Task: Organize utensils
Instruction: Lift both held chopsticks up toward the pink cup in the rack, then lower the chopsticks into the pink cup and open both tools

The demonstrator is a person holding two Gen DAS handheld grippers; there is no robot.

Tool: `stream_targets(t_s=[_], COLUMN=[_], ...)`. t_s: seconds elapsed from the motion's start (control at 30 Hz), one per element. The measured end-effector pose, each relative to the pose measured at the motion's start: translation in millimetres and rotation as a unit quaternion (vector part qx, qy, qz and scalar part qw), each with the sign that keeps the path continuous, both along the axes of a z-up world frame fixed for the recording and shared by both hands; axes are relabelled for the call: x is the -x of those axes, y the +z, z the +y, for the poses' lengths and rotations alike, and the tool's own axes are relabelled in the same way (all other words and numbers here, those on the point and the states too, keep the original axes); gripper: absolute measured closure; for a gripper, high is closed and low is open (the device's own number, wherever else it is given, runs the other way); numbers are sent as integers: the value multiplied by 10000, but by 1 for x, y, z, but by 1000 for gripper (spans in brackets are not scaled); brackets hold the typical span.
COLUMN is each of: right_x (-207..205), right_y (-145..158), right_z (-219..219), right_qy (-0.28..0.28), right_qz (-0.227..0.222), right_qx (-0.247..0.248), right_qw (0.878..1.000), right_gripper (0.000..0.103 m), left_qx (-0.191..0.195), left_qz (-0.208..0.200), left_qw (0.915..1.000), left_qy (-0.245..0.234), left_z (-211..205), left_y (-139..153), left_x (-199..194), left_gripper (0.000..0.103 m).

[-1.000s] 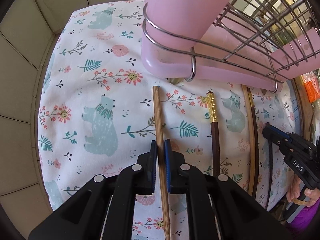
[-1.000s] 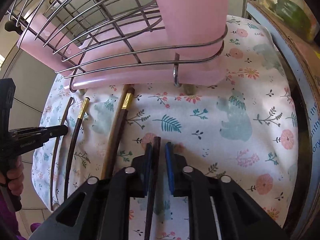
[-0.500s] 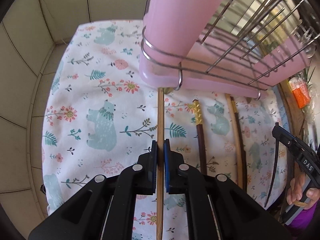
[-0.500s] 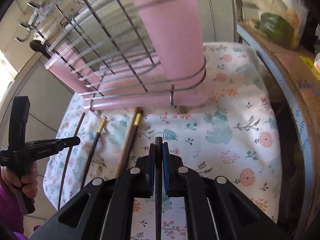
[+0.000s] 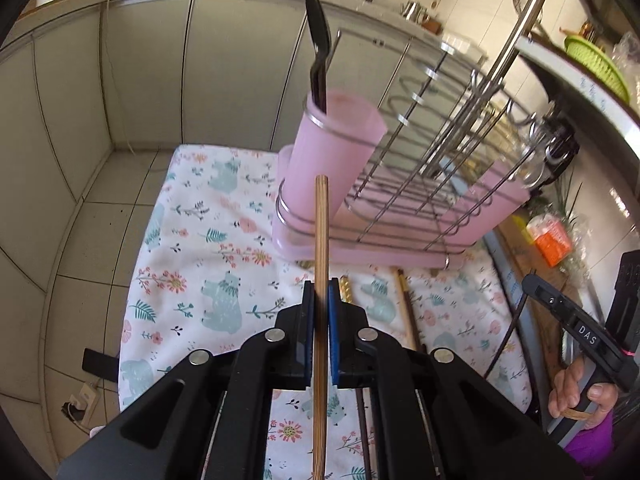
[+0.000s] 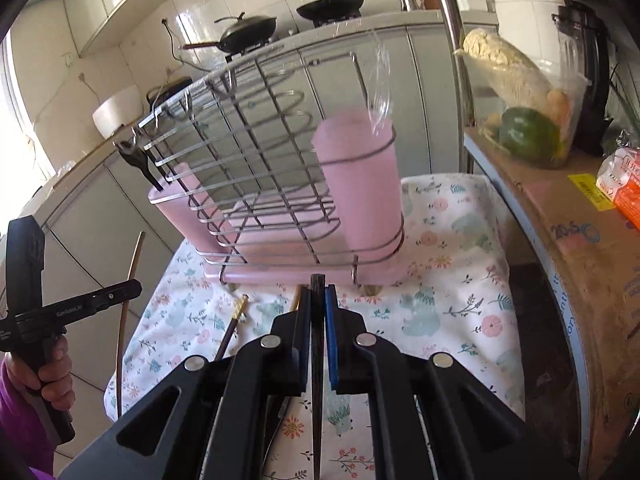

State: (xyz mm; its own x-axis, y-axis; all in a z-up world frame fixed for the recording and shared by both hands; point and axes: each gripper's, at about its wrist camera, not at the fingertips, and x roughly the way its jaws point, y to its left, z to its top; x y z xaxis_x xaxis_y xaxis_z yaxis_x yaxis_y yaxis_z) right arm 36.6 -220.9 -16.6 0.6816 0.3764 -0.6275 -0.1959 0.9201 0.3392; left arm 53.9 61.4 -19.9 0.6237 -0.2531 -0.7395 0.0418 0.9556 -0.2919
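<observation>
Holding one chopstick in each claw above the flowered cloth.
Left wrist view: the left claw (image 5: 321,300) is closed on one light bamboo chopstick (image 5: 321,248), raised before one pink cup (image 5: 332,156) with one black spoon (image 5: 319,48); three chopsticks lie on the cloth (image 5: 192,280). Right wrist view: the right claw (image 6: 318,308) grips one dark chopstick (image 6: 317,344) near the wire rack (image 6: 256,152) and a second pink cup (image 6: 360,184).

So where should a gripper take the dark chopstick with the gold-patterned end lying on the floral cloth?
Grip the dark gold-ended chopstick mid-shaft, from above, fingers straddling its width. It lies flat on the floral cloth, pointing toward the pink-trayed wire rack, with open cloth either side.
</observation>
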Motion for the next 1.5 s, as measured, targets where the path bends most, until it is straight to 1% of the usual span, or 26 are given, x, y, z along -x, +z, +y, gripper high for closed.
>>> stream_targets(t_s=[0.17,0.3,0.43,0.53,0.63,0.77,0.87,0.97,1.03,1.13,1.23,1.33,1.4,1.5], right_x=[8,12,11,12,12,6,-3,-17,-27,-44,-62,-73,-76,-77], right_y=[20,33,53,79,110,146,163,171,171,161,142,120,106,93], right_z=[-6,-9,-14,-18,-26,-31,-31,-27,-24,-19,-17,-13,-10,-8], right_qy=[-127,-179,-224,-279,-387,-565,-656,-716,-755,-790,-750,-661,-603,-565], right_qz=[-329,-617,-915,-1266,-1705,-2325,-2646,-2870,-2904,-2821,-2495,-2152,-1996,-1828], right_qx=[-118,-172,-175,-124,-100,-43,20,128,215,354,368,385,444,449], right_qw=[9993,9978,9954,9915,9846,9709,9621,9552,9537,9555,9648,9736,9770,9805], right_gripper=[97,97,97,97,97,97,97,97,97,97,97,97,97,97], left_qx=[187,254,346,427,482,482,431,363,299,311,340,303,338,272], left_qz=[-375,-653,-1090,-1426,-1771,-2103,-2284,-2440,-2551,-2679,-2838,-3079,-3238,-3502], left_qw=[9991,9974,9931,9884,9824,9758,9719,9683,9654,9616,9563,9479,9417,9306], left_qy=[110,165,252,317,358,357,370,401,447,510,618,761,856,1034], left_z=[9,14,18,19,18,14,9,4,3,1,1,1,0,-3], left_y=[19,36,57,75,94,113,122,128,130,134,138,143,146,149], left_x=[5,9,14,16,15,13,10,7,4,-4,-14,-20,-27,-37], left_gripper=[98,98,98,98,98,98,98,98,98,98,98,98,98,98])
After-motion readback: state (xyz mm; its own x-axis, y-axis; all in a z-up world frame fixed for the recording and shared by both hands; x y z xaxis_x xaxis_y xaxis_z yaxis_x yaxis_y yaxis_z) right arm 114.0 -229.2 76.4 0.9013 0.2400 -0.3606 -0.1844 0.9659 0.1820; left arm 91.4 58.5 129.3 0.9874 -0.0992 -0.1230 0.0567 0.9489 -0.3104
